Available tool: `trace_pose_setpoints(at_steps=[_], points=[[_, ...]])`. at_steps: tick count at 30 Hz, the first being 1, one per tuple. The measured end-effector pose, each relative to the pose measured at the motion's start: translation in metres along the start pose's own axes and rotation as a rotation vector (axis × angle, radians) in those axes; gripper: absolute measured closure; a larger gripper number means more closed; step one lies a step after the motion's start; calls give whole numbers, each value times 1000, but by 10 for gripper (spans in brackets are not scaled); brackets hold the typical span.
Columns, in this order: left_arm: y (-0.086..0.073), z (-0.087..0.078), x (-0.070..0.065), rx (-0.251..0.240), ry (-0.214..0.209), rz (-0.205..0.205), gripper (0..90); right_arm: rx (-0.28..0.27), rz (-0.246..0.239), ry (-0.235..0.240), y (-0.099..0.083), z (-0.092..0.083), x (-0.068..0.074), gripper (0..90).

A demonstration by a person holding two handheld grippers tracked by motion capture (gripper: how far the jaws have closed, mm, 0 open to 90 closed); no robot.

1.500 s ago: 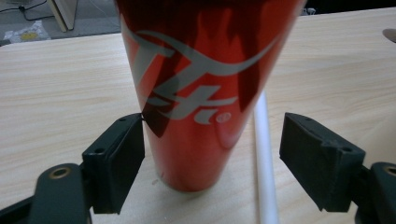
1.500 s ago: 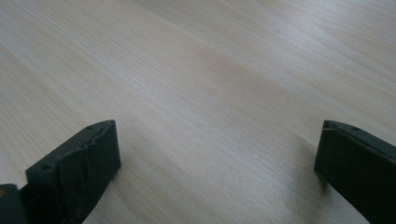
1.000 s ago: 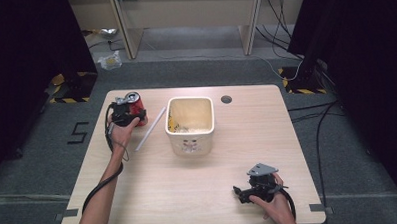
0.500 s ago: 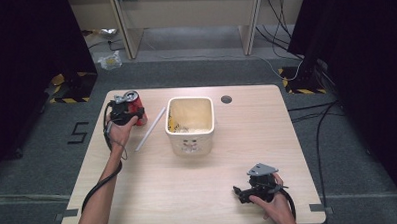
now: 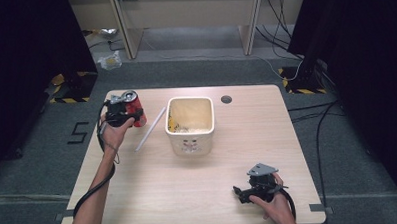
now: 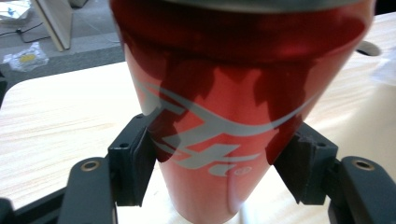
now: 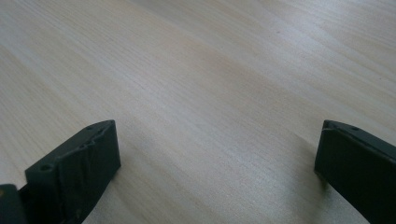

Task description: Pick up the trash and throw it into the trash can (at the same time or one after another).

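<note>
Red can (image 5: pixel 135 108) has risen, left tool (image 5: pixel 120 112) clamping it

In the left gripper view the red can (image 6: pixel 219 107) runs past the top and bottom edges, so its rim and base are cut off and its silver lettering shows in part. In the high view the contents of the cream tub (image 5: pixel 189 123) are too small to name. The person's forearms leave the bottom edge.
</note>
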State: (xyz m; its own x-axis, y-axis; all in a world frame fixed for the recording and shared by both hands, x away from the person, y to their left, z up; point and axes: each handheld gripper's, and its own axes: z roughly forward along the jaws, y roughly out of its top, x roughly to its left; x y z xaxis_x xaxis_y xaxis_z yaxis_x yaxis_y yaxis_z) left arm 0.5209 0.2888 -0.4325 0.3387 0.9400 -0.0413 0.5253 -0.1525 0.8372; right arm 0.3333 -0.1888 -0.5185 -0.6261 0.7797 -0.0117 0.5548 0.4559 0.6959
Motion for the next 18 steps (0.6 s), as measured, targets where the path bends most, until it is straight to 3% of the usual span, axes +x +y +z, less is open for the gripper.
trace_pose_setpoints(at_steps=[16, 18], points=[[20, -55, -20, -15, -94, 77, 343, 0, 1, 0, 0, 0, 0, 3], [25, -67, -24, -23, -124, 89, 343, 1, 2, 0, 0, 0, 0, 3]])
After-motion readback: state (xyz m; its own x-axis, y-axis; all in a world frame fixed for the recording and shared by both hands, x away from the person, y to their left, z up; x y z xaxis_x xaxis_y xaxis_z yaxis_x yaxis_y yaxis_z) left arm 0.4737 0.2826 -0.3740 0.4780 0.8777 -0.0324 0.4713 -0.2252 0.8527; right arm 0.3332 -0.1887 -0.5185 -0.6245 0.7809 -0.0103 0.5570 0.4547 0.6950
